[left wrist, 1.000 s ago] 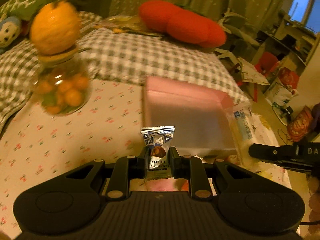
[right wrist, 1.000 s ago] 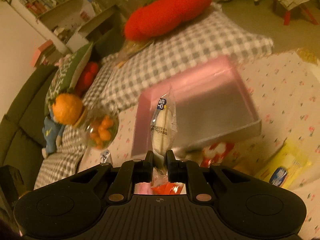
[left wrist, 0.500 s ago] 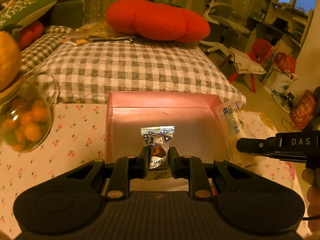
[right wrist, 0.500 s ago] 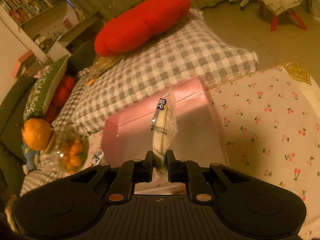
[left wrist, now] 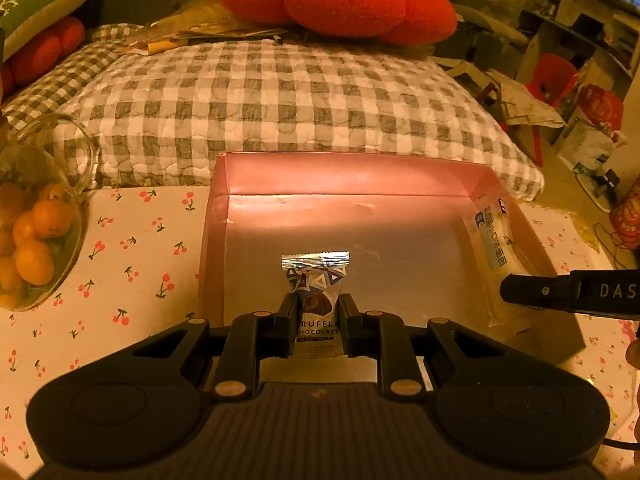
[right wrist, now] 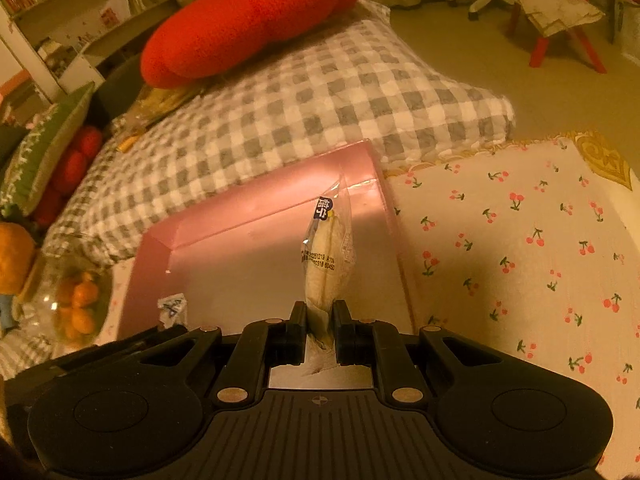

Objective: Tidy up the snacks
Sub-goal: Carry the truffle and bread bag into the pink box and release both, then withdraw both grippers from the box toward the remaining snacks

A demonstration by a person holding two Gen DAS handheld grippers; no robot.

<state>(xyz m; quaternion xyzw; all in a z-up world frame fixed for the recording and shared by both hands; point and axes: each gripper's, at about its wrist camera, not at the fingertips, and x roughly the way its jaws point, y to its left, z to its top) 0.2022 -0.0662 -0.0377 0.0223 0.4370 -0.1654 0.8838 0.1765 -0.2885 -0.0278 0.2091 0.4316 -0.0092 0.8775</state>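
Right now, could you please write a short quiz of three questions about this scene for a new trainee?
1. True or false: the pink box already has loose snacks lying on its floor.
2. What does the left gripper hold?
A. an orange
B. a truffle chocolate packet
C. nothing
3. Fill in: the right gripper is shut on a long clear-wrapped ____.

Key: 1 false: the floor shows bare, and both snacks sit in the grippers. 2 B. 3 pastry, as far as the wrapper shows.
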